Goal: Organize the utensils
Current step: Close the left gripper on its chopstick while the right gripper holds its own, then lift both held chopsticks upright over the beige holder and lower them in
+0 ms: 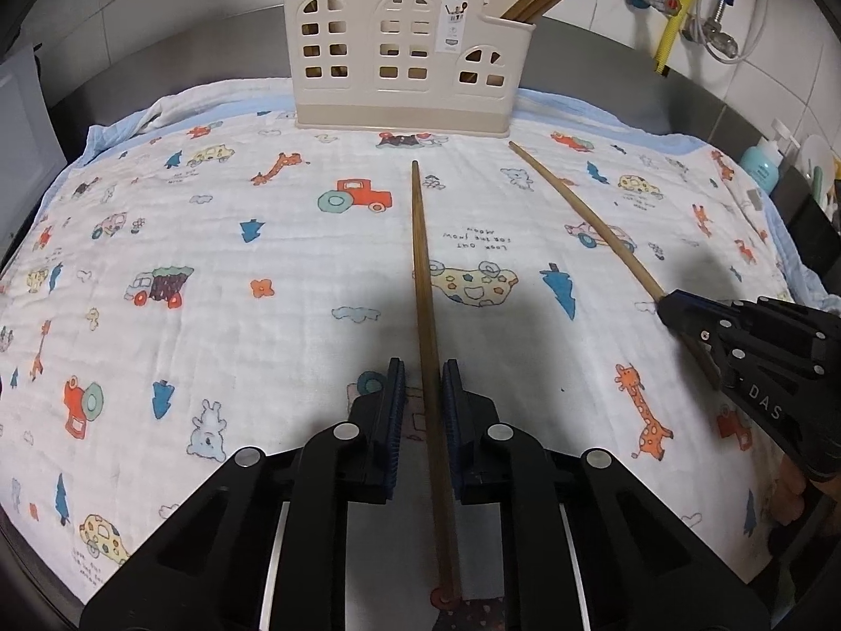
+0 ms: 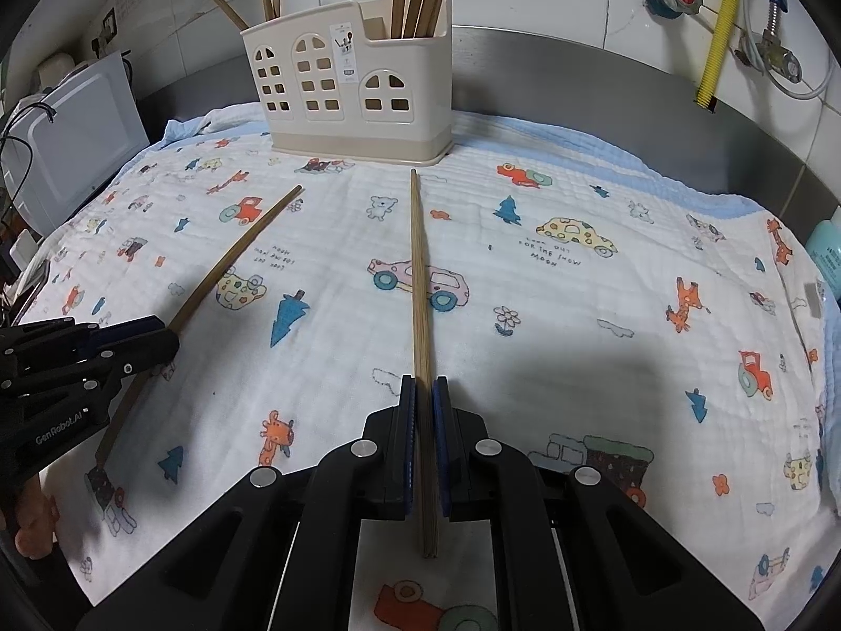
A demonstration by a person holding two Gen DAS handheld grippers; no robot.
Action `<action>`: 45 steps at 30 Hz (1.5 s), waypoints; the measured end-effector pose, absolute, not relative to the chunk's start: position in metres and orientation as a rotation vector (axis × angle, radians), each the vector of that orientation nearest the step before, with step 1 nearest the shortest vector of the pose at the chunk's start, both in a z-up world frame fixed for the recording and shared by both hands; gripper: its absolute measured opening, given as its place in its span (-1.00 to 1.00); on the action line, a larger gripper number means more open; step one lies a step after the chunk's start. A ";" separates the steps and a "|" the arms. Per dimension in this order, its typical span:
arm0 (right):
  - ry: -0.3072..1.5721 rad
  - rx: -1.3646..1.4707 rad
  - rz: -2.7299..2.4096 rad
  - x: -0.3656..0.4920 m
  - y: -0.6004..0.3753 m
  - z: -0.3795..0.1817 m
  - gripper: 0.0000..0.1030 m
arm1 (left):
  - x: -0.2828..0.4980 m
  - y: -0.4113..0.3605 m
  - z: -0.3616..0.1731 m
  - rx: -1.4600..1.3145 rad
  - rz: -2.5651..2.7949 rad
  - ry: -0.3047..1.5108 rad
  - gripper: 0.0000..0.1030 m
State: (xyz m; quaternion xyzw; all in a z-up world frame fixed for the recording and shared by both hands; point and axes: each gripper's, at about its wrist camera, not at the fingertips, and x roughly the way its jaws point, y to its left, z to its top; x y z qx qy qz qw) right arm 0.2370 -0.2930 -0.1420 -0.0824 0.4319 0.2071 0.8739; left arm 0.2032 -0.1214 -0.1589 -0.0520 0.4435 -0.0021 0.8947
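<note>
While several chopsticks already stand in the cream holder [image 1: 404, 47] at the back of the printed cloth [image 1: 210, 263], two more are yet to be put away, and each sits between the fingers of a hand-held gripper. The left gripper [image 1: 423, 410] straddles one chopstick [image 1: 423, 284] that lies along the cloth pointing toward the holder; its jaws stand close on either side of the stick with thin gaps showing, so the pads do not appear to be pressing it. The right gripper [image 2: 424, 420] is pinched tight on the second chopstick [image 2: 419, 273], whose far tip reaches almost to the holder's base. In the right wrist view both end compartments of the holder hold sticks; the middle one cannot be seen into. Judging by the scene, the job looks well advanced: what remains is for the left jaws to finish gripping, and for both sticks to be lifted and dropped upright into the holder. No other loose utensils show on the cloth.
</note>
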 end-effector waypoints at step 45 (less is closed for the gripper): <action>0.610 -0.085 0.440 0.197 -0.274 0.008 -0.88 | 0.183 -0.061 -0.050 -0.070 -0.249 0.687 -0.90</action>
